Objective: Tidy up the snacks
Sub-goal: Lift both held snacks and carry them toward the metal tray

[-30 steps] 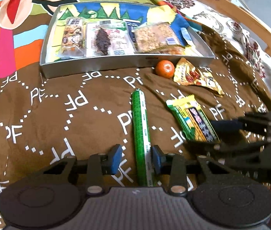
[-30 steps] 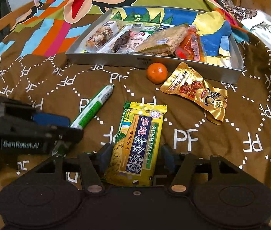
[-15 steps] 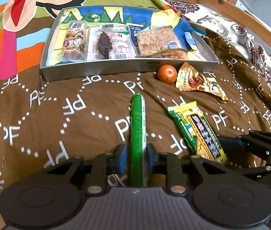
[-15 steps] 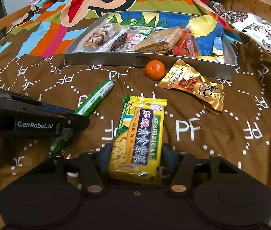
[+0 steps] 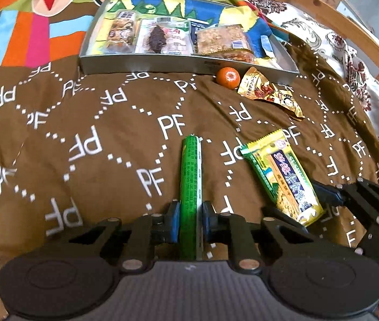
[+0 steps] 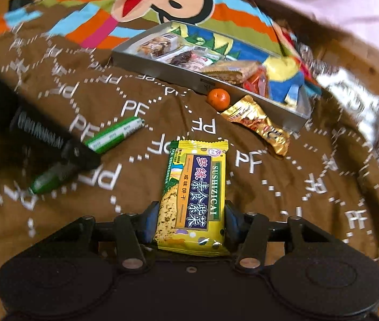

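Clamped in my left claw [image 5: 189,220] is the green stick snack [image 5: 190,187]: both blue pads press its sides near the end closest to me, and the rest of it runs straight out ahead over the brown blanket [image 5: 109,123]. From my right wrist camera that same stick shows off to the left, crossed by the dark left gripper.

Over on the other side, my right claw [image 6: 190,220] has just been closing and now grips the yellow cracker packet [image 6: 196,192] by its two long edges. The packet's lower part sits between the pads, and its top edge points away toward the tray.

Well ahead of both claws lies the silver tray [image 5: 146,64], already holding several wrapped snacks side by side. Just in front of its near wall, toward the right end, sits a small orange [image 5: 228,78], and right beside that lies a gold foil packet [image 5: 269,96]. Both are on the blanket, outside the tray and well apart from my claws.
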Available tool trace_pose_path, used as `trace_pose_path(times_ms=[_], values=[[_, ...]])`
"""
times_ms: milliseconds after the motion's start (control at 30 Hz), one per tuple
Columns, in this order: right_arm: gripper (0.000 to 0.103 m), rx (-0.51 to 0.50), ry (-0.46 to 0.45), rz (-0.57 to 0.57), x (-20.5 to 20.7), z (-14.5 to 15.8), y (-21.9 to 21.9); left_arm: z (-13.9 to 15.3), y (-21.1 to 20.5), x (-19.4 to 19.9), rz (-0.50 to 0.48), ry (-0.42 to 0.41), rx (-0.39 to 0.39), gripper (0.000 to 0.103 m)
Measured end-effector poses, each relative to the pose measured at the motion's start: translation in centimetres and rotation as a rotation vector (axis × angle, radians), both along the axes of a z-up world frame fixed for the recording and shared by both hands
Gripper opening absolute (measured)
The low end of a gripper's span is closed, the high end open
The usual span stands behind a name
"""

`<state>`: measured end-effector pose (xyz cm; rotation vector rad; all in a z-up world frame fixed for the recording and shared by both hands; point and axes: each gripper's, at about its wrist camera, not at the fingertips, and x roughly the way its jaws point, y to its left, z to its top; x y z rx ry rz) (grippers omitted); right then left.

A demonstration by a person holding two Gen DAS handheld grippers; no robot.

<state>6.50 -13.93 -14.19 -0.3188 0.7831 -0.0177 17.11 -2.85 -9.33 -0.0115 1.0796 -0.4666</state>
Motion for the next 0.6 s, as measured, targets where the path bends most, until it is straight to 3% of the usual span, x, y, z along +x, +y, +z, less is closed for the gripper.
trace_pose_path(times_ms=[133,367,600], values=[[0.052,-0.054,-0.041,0.003,-1.1,0.1,0.1,0.1,0.4,-0.4,0.025,0.007,-0.019,0.018],[0.052,-0.114,-0.135,0.001,-2.6,1.0,0.2,0.0,1.8,-0.6,0.078,0.072,-0.119,0.018],[0.052,-0.191,-0.237,0.034,-4.2,1.6,1.3,0.8,2.7,-1.0,0.104,0.053,-0.217,0.018]])
